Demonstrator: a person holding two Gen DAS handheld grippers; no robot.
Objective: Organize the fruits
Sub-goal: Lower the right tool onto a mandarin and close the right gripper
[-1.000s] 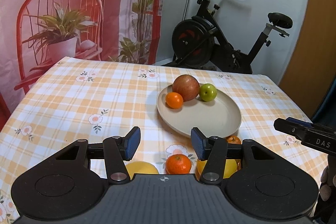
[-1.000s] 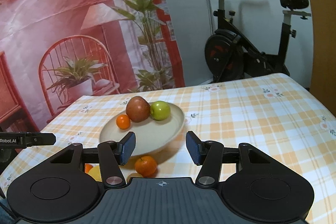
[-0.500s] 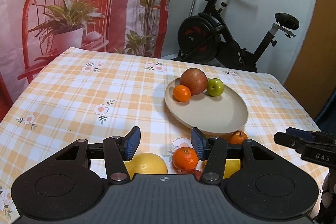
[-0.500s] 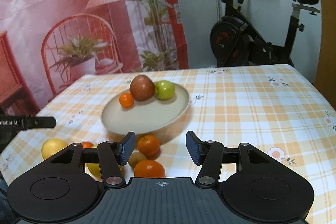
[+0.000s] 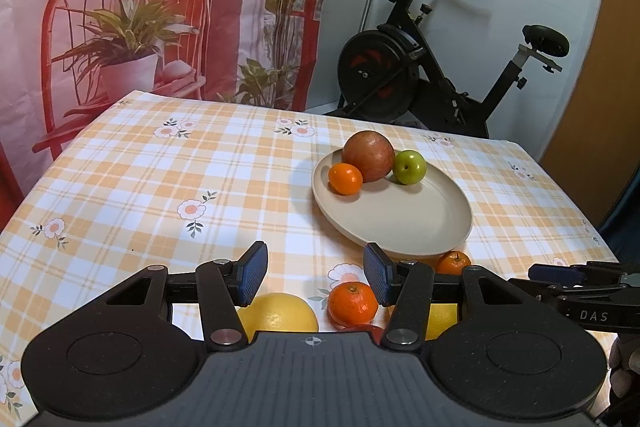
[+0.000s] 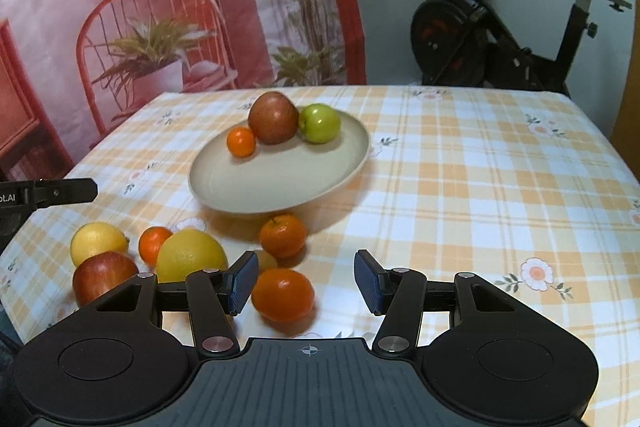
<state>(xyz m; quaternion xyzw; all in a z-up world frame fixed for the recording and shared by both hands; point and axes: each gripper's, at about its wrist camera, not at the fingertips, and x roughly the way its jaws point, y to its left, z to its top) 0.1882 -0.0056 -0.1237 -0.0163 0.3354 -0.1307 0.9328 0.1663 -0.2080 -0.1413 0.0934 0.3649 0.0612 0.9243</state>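
My left tool (image 5: 312, 269) hangs low over the near edge of the counter (image 5: 140, 187), its pads spread wide with nothing between them. Just beyond them lie a big yellow citrus (image 5: 278, 313) on the left and a mandarin (image 5: 352, 303) to its right, with another yellow fruit (image 5: 442, 319) mostly hidden behind the right finger. A second small mandarin (image 5: 454, 263) sits against the near rim of the plate (image 5: 400, 219).

My right tool (image 6: 306, 281) is also spread wide and grips nothing. An orange (image 6: 282, 294) lies on the cloth just past the pads, close to the left one; I cannot tell whether it touches. Farther on, a mandarin (image 6: 283, 235) rests at the plate's (image 6: 280, 183) near edge. To the left are a large yellow citrus (image 6: 190, 255), a small mandarin (image 6: 154, 243), a lemon (image 6: 98, 241) and a red apple (image 6: 104, 277), bunched together.

On the far part of the plate sit three fruits touching in a row: a small mandarin (image 6: 241, 142) on the left, a red apple (image 6: 273, 123) in the middle and a green apple (image 6: 319, 123) on the right. The near part of the plate is bare.

An exercise bike (image 5: 420, 67) stands beyond the far edge.
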